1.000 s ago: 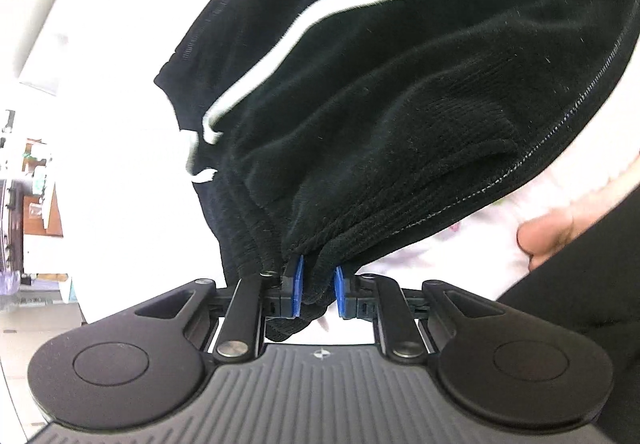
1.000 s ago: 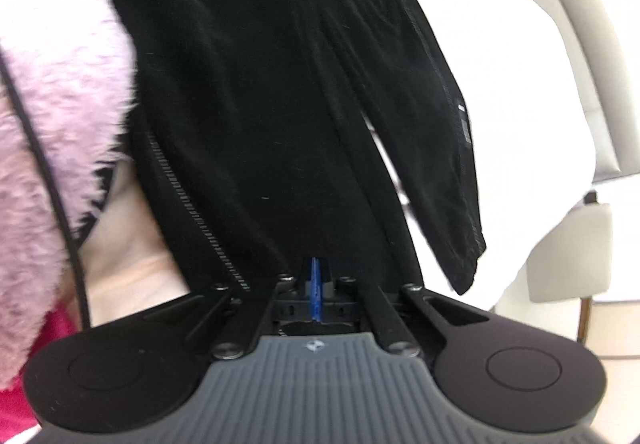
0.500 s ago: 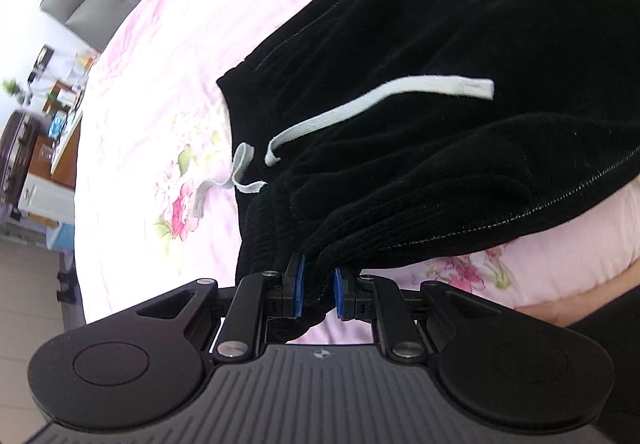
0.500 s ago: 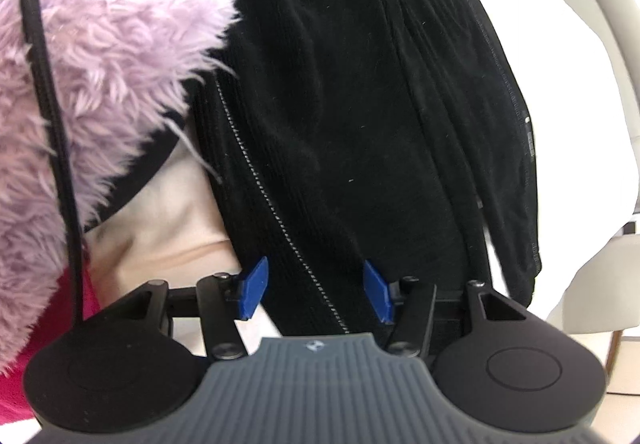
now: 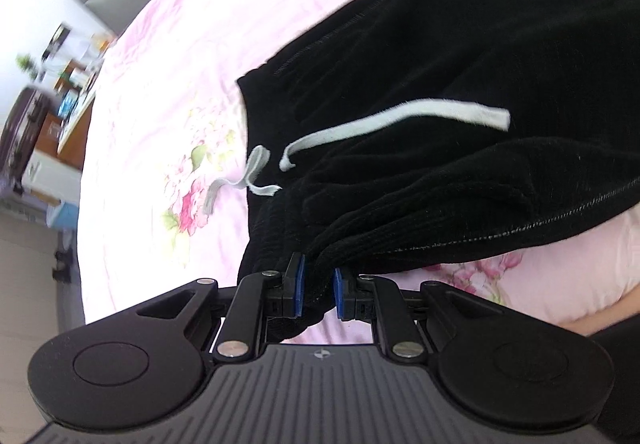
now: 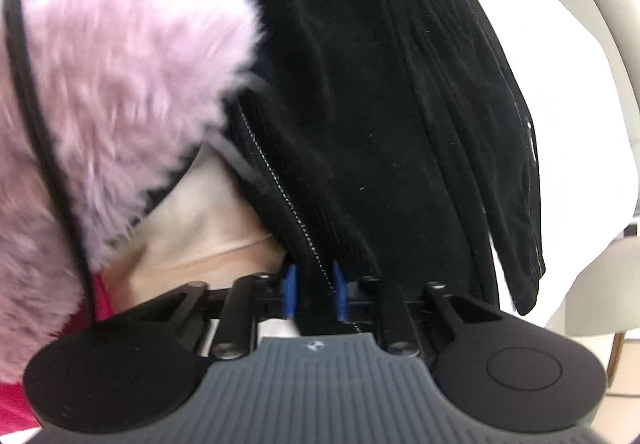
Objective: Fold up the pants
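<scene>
Fingers of both grippers — left gripper (image 5: 318,294), right gripper (image 6: 314,294) — clamp black pants (image 5: 460,92) (white drawstring).

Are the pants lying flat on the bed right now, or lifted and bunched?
Lifted and bunched. The black pants hang in folds from the left tool, their white drawstring dangling above the floral bedsheet.

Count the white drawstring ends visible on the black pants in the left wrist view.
2. One drawstring end lies flat across the pants; the other drawstring end dangles off the waistband edge over the floral bedsheet. Any others would be hidden in folds.
</scene>
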`<state>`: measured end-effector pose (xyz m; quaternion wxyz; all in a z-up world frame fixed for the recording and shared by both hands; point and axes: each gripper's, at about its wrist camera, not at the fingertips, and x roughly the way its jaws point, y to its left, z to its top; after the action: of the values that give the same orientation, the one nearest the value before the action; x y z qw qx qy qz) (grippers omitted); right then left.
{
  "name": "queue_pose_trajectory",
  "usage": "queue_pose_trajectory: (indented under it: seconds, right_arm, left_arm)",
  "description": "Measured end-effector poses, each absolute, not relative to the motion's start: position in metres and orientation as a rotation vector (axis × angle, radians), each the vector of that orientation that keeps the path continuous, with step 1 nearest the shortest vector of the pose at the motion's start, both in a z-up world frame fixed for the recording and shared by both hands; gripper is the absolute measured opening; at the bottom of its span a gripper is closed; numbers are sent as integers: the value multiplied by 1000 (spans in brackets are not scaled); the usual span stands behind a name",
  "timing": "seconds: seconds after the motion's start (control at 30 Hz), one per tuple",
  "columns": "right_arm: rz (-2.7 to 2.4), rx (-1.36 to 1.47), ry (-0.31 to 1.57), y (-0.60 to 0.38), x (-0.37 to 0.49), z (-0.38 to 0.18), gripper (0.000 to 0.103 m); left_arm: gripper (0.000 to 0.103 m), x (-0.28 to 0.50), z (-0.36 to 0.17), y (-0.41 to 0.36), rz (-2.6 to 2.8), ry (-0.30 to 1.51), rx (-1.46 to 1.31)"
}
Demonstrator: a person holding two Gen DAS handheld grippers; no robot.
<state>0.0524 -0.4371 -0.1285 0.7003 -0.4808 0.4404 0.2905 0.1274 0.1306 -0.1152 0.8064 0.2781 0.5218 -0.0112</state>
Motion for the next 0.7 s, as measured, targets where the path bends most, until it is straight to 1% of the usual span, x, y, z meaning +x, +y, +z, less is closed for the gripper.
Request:
queue_pose_trajectory:
  seconds: [0.03, 0.2, 0.23, 0.33, 0.4, 0.47, 0.57, 0.63, 0.7]
  right_arm:
    - [643, -1058, 973, -438, 54, -121, 1]
    - [543, -952, 894, -451, 74, -75, 0]
    - [517, -937, 875, -453, 81, -66, 0]
    - [460, -913, 823, -455, 107, -42, 0]
    - [421, -911, 787, -455, 129, -31, 0]
    - [375, -898, 761, -453, 150, -24, 0]
    - [328, -844, 762, -451, 187, -19, 0]
    - [336, -839, 797, -445, 209, -27, 0]
    - [355, -895, 831, -436, 223, -43, 0]
  left_arm:
    - [17, 127, -112, 132, -16, 1110, 578]
    - [16, 136, -93, 141, 39, 1072, 466]
    - [12, 139, -87, 143, 49, 1056, 442]
    - [9, 156, -67, 153, 85, 1015, 361]
    - [0, 171, -56, 155, 124, 984, 358]
    - [0, 189, -48, 156, 200, 940, 393]
    - [0, 215, -43, 160, 144, 947, 344]
    - [0, 221, -43, 155, 50, 957, 353]
    - [2, 222, -48, 148, -71, 982, 381]
